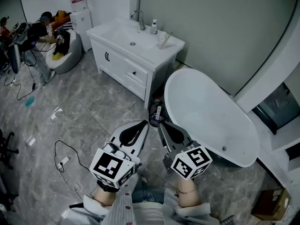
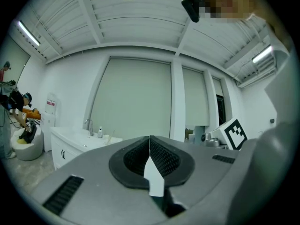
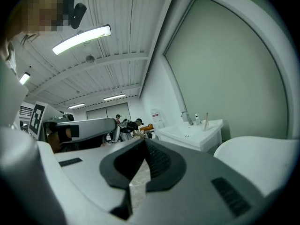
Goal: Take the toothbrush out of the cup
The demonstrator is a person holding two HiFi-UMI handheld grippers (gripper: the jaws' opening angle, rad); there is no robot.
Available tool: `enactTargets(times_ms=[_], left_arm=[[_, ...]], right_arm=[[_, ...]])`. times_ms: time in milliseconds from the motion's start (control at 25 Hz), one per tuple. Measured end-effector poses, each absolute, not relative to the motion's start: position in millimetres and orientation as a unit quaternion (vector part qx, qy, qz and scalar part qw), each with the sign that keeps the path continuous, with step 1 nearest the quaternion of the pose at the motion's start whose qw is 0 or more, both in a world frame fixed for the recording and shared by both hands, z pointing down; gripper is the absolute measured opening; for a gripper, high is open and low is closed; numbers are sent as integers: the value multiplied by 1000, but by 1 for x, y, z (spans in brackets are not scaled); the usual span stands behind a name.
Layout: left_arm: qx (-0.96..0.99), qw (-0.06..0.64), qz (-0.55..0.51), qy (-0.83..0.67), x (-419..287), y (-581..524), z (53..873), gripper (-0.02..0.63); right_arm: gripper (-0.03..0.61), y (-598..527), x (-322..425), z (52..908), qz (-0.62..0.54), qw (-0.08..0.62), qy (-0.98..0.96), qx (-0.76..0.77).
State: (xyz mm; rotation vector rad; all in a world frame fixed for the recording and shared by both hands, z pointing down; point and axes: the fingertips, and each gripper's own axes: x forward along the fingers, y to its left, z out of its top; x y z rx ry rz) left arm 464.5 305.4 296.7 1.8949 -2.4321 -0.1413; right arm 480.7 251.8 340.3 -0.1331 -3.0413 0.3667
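Observation:
A clear cup with a toothbrush leaning in it stands on the right end of the white vanity top, far across the room. It shows small in the left gripper view as the cup, and in the right gripper view as the cup. My left gripper and right gripper are held side by side low in the head view, level, pointing toward the vanity. Both are shut with nothing between their jaws, as the left gripper and right gripper views confirm.
A faucet and a small bottle stand on the vanity behind the cup. A white bathtub lies just right of my grippers. A cable trails on the marble floor. People sit at desks far left.

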Motion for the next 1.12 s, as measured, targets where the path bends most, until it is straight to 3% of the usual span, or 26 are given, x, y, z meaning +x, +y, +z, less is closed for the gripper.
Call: enactTargets(times_ms=[400, 1120], left_arm=[[603, 50, -42, -795, 414, 291, 320, 17], [636, 44, -27, -770, 219, 228, 307, 17]], right_arm=[[11, 237, 432, 359, 129, 45, -989, -55], [11, 175, 242, 355, 137, 48, -989, -24]])
